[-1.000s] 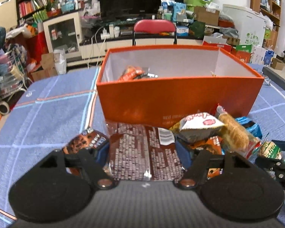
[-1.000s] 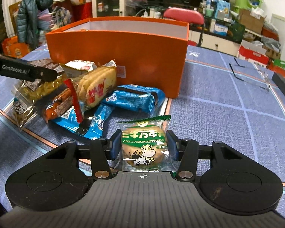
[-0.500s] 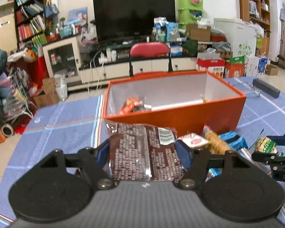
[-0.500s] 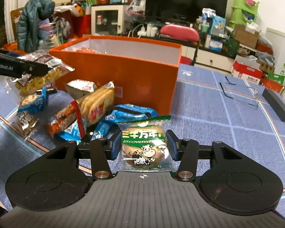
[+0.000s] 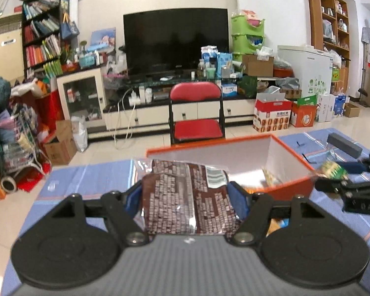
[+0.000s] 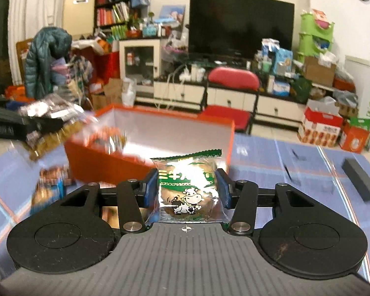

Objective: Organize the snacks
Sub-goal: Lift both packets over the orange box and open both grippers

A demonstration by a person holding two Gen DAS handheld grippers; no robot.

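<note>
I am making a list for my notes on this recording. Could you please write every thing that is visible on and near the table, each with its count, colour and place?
Open cardboard box: one, orange outside and white inside, on the table ahead of both grippers.
Wrapped snacks in the box: a few, orange, blurred.
Checked tablecloth: one, blue.
Loose snack packets: several, mixed colours, on the cloth left of the box.
Rectangular block: one, dark grey, right on the cloth.
Folding chair: one, red, behind the table.
Television: one, black, at the wall.
Brown printed snack bag: one, between the fingers of the left gripper.
Green cow-print snack packet: one, in the right gripper.
</note>
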